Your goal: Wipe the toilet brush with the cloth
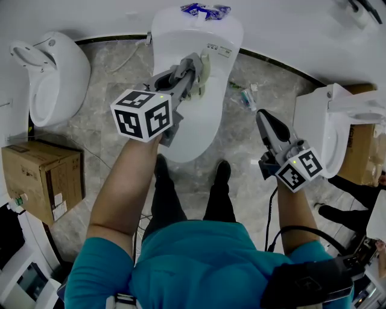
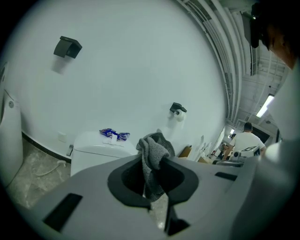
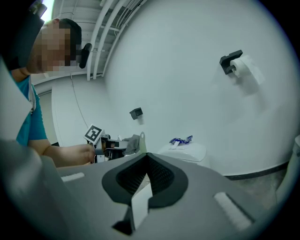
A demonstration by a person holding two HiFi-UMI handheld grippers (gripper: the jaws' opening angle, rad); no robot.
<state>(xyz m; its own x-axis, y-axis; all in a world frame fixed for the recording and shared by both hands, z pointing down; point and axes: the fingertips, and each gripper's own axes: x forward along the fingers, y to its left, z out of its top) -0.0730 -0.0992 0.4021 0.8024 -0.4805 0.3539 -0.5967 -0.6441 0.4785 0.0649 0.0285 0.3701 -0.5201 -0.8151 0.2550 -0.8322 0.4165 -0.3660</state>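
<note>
One cloth (image 2: 152, 145) in left gripper (image 2: 153, 173); packet (image 1: 205, 10) print illegible.

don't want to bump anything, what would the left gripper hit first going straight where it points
Probably the white wall: the left gripper, shut on the cloth, aims just right of the toilet tank, though depth is unclear.

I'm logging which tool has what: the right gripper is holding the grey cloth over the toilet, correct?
Not quite: it is the left gripper that holds the grey cloth over the toilet. The left gripper view shows its jaws closed on the cloth.
</note>
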